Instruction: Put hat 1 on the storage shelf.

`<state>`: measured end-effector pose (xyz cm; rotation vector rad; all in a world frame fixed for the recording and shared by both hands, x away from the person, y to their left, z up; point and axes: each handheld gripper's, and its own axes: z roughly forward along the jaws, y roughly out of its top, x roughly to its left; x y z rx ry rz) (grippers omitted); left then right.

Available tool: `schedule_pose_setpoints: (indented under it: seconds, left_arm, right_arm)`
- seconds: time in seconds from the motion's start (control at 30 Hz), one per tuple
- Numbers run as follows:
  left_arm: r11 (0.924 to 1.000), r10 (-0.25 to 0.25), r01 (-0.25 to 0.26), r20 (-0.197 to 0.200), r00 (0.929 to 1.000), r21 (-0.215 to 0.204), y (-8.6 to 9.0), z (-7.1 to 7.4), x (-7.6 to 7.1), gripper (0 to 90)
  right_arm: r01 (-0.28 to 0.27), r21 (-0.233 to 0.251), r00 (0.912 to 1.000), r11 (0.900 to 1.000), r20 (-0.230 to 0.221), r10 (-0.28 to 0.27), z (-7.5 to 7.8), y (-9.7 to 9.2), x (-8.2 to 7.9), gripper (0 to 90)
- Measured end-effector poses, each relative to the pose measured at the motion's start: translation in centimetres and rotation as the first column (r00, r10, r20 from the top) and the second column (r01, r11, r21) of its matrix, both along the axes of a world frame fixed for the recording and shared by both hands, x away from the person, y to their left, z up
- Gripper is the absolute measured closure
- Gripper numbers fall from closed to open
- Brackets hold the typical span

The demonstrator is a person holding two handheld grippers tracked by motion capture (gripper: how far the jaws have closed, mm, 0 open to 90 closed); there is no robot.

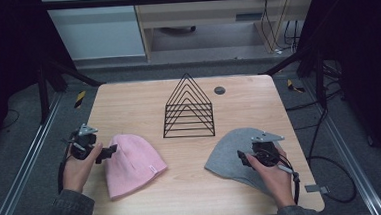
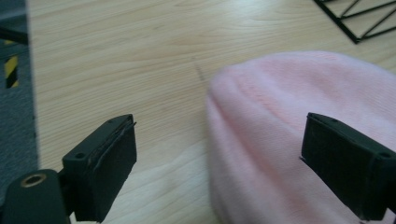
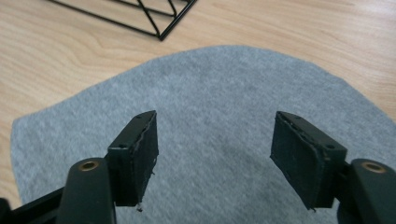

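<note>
Both hands held grippers over beanies on the wooden table (image 1: 128,99): right gripper (image 1: 245,155) spread empty above the grey beanie (image 1: 226,158), left gripper (image 1: 110,152) spread, straddling the pink beanie (image 1: 132,163) edge (crown end). Gathering a fold before pinching would likely serve best.

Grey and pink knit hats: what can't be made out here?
- Grey knit hat: high view, near edge hidden under the right gripper and hand.
- Pink knit hat: left gripper view, blurred, cut off by the right and bottom edges.
- Small tag on the pink hat's brim: high view, too small to read.
</note>
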<state>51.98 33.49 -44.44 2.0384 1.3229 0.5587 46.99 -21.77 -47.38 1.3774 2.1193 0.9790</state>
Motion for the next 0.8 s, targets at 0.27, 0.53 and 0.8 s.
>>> schedule_pose_setpoints:
  seconds: [0.27, 0.53, 0.8]
  left_arm:
    - [0.9997, 0.014, -0.014, 0.007, 0.9999, -0.021, 0.4, 1.0, 0.0, 16.7]
    - [0.9997, 0.019, -0.019, -0.038, 0.9991, -0.013, 0.6, -0.1, 1.2, 26.3]
    - [0.9982, -0.059, 0.057, -0.14, 0.9884, -0.019, -0.7, -2.4, 1.9, 31.7]
  right_arm:
    - [0.001, -0.022, 0.9997, 0.9998, 0.024, -0.001, -0.2, -0.5, -0.1, 42.0]
    - [0.005, -0.013, 0.9999, 0.9999, -0.011, -0.006, -0.3, -0.1, 0.1, 40.3]
    - [-0.015, -0.004, 0.9996, 0.9999, -0.023, 0.015, -0.4, 0.0, 0.1, 41.8]
